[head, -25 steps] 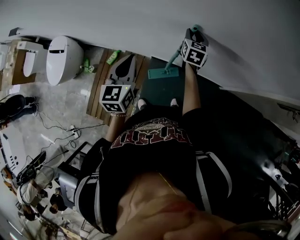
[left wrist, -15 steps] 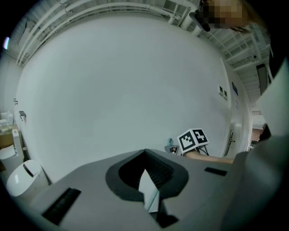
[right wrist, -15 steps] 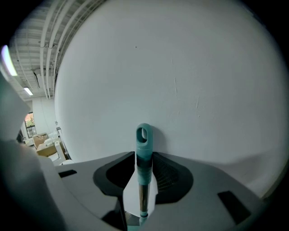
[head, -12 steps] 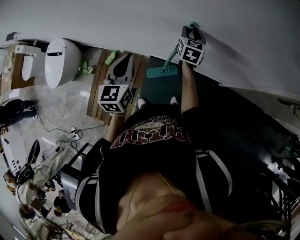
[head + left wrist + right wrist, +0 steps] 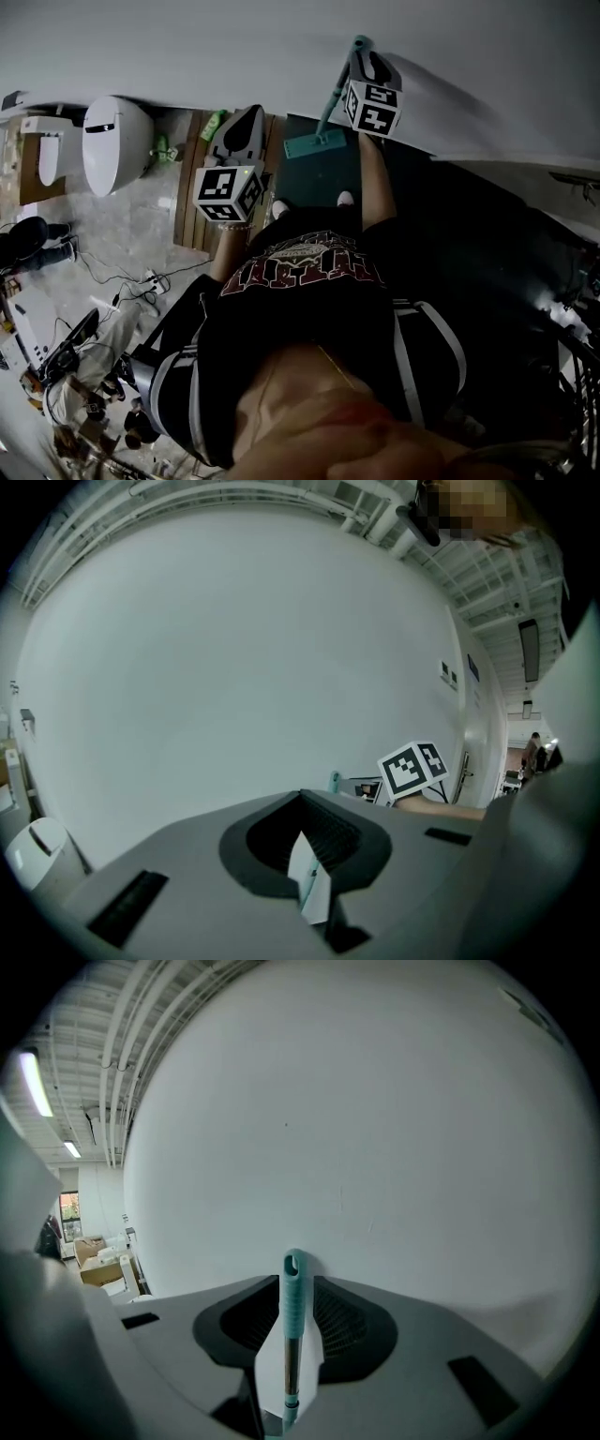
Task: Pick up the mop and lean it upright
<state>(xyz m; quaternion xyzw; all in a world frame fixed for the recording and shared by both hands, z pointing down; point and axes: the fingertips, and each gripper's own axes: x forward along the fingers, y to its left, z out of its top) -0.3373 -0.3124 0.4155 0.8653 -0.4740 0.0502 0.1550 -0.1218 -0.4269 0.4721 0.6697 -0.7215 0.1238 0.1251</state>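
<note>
The mop has a teal handle [image 5: 339, 84] and a flat teal head [image 5: 309, 145] that rests on the dark mat [image 5: 450, 244]. It stands nearly upright, and its grip end [image 5: 359, 43] is at the white wall [image 5: 234, 47]. My right gripper [image 5: 366, 64] is up at that top end. In the right gripper view the handle [image 5: 292, 1307] rises between the jaws of my right gripper [image 5: 291, 1344] with a gap on each side, so the gripper is open around it. My left gripper [image 5: 246, 122] hangs lower left, with nothing in the narrow gap of the left gripper [image 5: 307, 878].
A white toilet [image 5: 117, 131] stands at the left by the wall. A wooden slatted board [image 5: 192, 187] with a green bottle [image 5: 214, 120] lies beside the mat. Cables [image 5: 141, 277] and clutter cover the tiled floor at lower left. The person's feet are just behind the mop head.
The right gripper and the mop's top end have shifted left and closer to the wall. The handle now stands steeper. The left gripper has barely moved.
</note>
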